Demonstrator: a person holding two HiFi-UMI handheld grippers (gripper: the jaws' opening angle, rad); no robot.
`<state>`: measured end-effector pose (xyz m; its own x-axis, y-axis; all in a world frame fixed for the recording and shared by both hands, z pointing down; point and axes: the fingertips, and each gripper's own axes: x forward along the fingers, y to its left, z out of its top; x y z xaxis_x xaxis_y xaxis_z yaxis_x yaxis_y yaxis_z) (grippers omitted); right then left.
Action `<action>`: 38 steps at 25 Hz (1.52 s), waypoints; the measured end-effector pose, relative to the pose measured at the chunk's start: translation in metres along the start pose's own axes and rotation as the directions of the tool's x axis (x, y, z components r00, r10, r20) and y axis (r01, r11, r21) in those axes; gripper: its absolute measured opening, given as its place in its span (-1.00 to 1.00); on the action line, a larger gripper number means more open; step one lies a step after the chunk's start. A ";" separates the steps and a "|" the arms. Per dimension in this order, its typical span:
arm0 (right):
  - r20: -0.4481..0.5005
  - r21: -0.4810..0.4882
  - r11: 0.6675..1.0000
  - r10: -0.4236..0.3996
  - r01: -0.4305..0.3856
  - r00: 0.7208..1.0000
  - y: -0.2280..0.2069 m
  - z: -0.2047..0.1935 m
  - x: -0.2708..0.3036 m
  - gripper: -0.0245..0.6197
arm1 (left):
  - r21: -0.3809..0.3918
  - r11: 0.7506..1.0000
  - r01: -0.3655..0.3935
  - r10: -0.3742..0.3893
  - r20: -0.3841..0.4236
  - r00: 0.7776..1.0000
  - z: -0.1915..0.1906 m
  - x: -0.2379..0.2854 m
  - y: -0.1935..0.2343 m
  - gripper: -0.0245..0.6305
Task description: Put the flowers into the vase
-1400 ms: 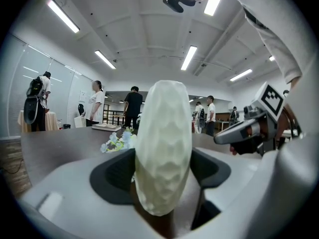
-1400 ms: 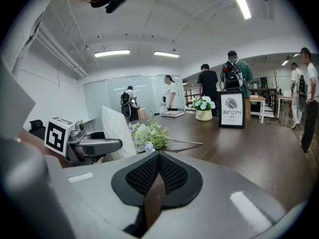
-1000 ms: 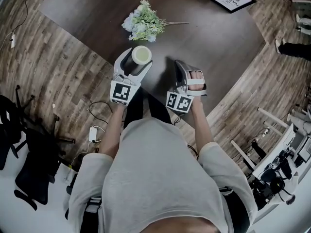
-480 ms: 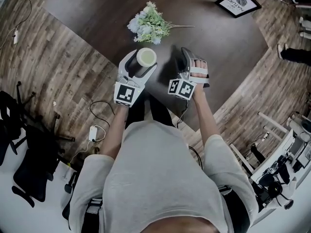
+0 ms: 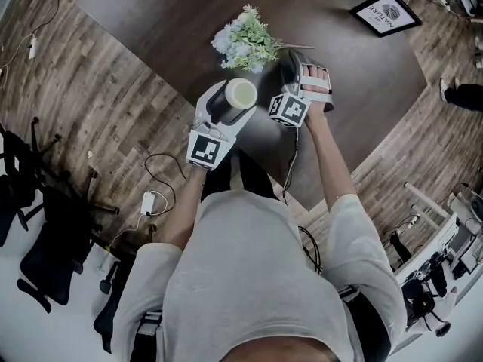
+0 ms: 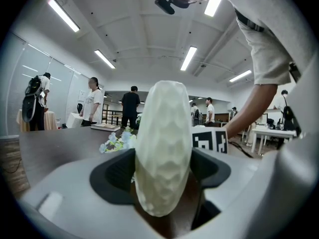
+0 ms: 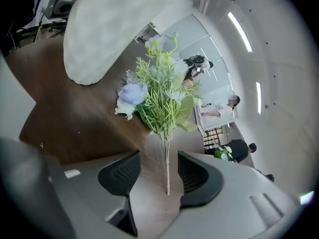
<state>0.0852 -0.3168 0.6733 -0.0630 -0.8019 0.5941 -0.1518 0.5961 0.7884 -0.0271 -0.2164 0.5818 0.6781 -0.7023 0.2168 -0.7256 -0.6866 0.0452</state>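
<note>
A large dark brown table (image 5: pixel 151 21) with angled corners stands on a floor of grey-brown wooden planks (image 5: pixel 90 104). The room behind is a wide office with long ceiling lamps, and the left gripper view shows several persons standing far behind the table. A black picture frame with a white printed sheet (image 5: pixel 385 12) lies near the far corner of the table. On the floor at the left are a black office chair (image 5: pixel 38 255) and a white power adapter with cables (image 5: pixel 147 202).

The left gripper (image 6: pixel 163 171) has its two dark pads pressed on both sides of a cream-white vase with a faceted, bumpy surface (image 6: pixel 163 143). The jaws stand rather wide, because the vase body fills the whole gap between them. In the head view the round pale top of the vase is seen from above, near the front edge of the table. I cannot tell if its bottom touches the table.

The bunch of artificial flowers with green leaves and pale blue and white blossoms (image 5: pixel 245 40) lies on the table just behind the vase, apart from it. Its thin pale stem (image 7: pixel 166 168) points toward the right gripper (image 7: pixel 159 176). The jaws of this gripper have just been opening and now stand half wide. The end of the stem lies between the two pads, and neither pad presses on it. The blossoms lie beyond the fingertips.
</note>
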 end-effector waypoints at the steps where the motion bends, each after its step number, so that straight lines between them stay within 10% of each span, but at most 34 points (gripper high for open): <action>1: 0.001 -0.009 1.000 0.000 0.000 1.000 0.000 0.002 0.004 -0.20 | -0.002 1.000 0.002 -0.002 -0.004 1.000 -0.001 -0.001 0.000 0.12; 19: 0.009 -0.024 0.998 -0.057 0.057 0.998 -0.017 0.020 0.039 -0.77 | -0.039 0.999 -0.003 0.004 0.012 1.000 0.002 -0.002 0.002 0.12; 28: 0.053 0.311 0.947 -0.108 0.086 0.993 -0.053 0.017 0.015 -0.80 | -0.001 1.000 0.000 0.000 -0.004 1.000 -0.004 0.001 0.004 0.12; 32: 0.138 0.668 0.744 -0.135 0.008 0.981 -0.088 0.018 -0.007 -0.80 | -0.011 1.000 0.001 -0.001 0.000 1.000 -0.002 0.002 0.002 0.12; 36: 0.283 0.914 0.350 -0.186 -0.206 0.941 -0.121 0.024 -0.031 -0.80 | -0.008 1.000 0.000 0.000 0.004 1.000 -0.002 0.003 0.004 0.12; 38: 0.334 0.933 0.213 -0.225 -0.289 0.915 -0.133 0.024 -0.041 -0.80 | -0.008 1.000 -0.003 0.003 0.006 1.000 -0.002 0.005 0.004 0.12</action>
<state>0.0841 -0.3643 0.5400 -0.3533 -0.8817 0.3126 -0.9349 0.3208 -0.1518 -0.0270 -0.2220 0.5853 0.6769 -0.7051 0.2113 -0.7282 -0.6834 0.0524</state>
